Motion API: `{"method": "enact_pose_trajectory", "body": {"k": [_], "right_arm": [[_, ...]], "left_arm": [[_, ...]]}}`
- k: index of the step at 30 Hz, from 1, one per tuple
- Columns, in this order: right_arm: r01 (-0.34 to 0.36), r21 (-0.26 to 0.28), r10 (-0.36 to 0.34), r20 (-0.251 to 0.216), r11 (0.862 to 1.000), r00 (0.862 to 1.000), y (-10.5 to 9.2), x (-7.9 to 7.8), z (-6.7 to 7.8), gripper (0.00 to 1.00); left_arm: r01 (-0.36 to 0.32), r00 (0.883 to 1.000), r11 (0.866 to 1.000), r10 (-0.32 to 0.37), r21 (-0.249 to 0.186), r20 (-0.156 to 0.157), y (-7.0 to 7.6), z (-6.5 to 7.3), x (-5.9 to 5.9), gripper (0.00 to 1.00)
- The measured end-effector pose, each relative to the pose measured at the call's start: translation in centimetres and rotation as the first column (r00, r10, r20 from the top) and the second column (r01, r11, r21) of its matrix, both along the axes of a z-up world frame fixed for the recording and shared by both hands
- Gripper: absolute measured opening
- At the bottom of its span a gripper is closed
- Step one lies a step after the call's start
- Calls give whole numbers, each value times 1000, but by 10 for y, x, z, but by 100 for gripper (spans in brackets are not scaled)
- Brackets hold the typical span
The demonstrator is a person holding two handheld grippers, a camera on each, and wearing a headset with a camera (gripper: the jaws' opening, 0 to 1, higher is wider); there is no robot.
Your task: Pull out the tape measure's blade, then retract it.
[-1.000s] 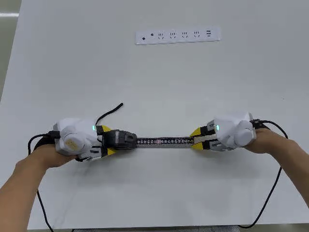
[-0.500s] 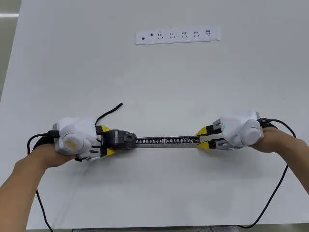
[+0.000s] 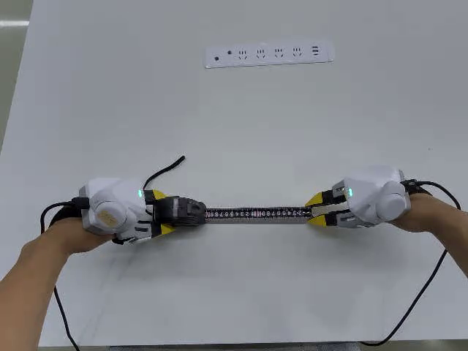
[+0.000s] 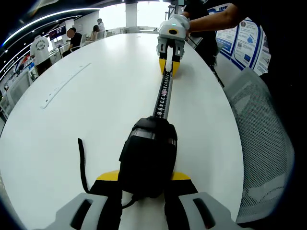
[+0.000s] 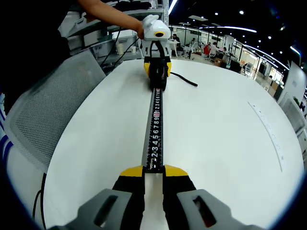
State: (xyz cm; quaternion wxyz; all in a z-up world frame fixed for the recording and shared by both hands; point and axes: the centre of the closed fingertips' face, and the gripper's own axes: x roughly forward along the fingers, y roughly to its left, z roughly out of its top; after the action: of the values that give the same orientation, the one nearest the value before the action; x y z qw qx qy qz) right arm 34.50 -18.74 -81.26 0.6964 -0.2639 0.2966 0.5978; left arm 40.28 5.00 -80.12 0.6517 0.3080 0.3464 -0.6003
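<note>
The black tape measure case [image 3: 183, 210] [image 4: 147, 155] sits on the white table, and my left gripper [image 3: 162, 213] [image 4: 144, 189] is shut on it. Its numbered blade [image 3: 256, 213] [image 4: 164, 93] [image 5: 156, 129] runs out straight along the tabletop to the right. My right gripper [image 3: 316, 210] [image 5: 153, 179] is shut on the blade's free end. A black wrist strap [image 3: 167, 170] [image 4: 82, 160] trails from the case toward the far side. In the left gripper view the right gripper [image 4: 169, 57] pinches the far end of the blade; in the right gripper view the left gripper [image 5: 156, 72] holds the case [image 5: 157, 73].
A white power strip [image 3: 269, 53] lies flat at the far middle of the table. Black cables [image 3: 409, 292] hang from both grippers over the near table edge. A mesh chair [image 4: 261, 143] stands beside the table. People sit far off in the room.
My right gripper has moved rightward with the blade's end, so more blade shows out of the case. The left gripper and case have stayed put.
</note>
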Motion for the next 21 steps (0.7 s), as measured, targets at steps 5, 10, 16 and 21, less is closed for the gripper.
{"method": "enact_pose_trajectory", "body": {"k": [5, 10, 16, 21], "right_arm": [[1, -2, -1, -1, 1000, 1000, -3, -1, 0, 11], [6, -9, -6, -6, 1000, 1000, -13, -3, -1, 11], [11, -16, -11, -10, 1000, 1000, -18, -5, 0, 11], [14, -30, -14, -11, 999, 1000, -23, -6, -1, 11]], "left_arm": [[0, 1000, 1000, 0, 1, 0, 0, 0, 0, 31], [2, 1000, 1000, -2, 4, 0, -1, -1, 0, 31], [3, 1000, 1000, -3, 8, 0, -1, 0, 0, 31], [2, 1000, 1000, -2, 12, 1, -1, 0, 0, 31]]}}
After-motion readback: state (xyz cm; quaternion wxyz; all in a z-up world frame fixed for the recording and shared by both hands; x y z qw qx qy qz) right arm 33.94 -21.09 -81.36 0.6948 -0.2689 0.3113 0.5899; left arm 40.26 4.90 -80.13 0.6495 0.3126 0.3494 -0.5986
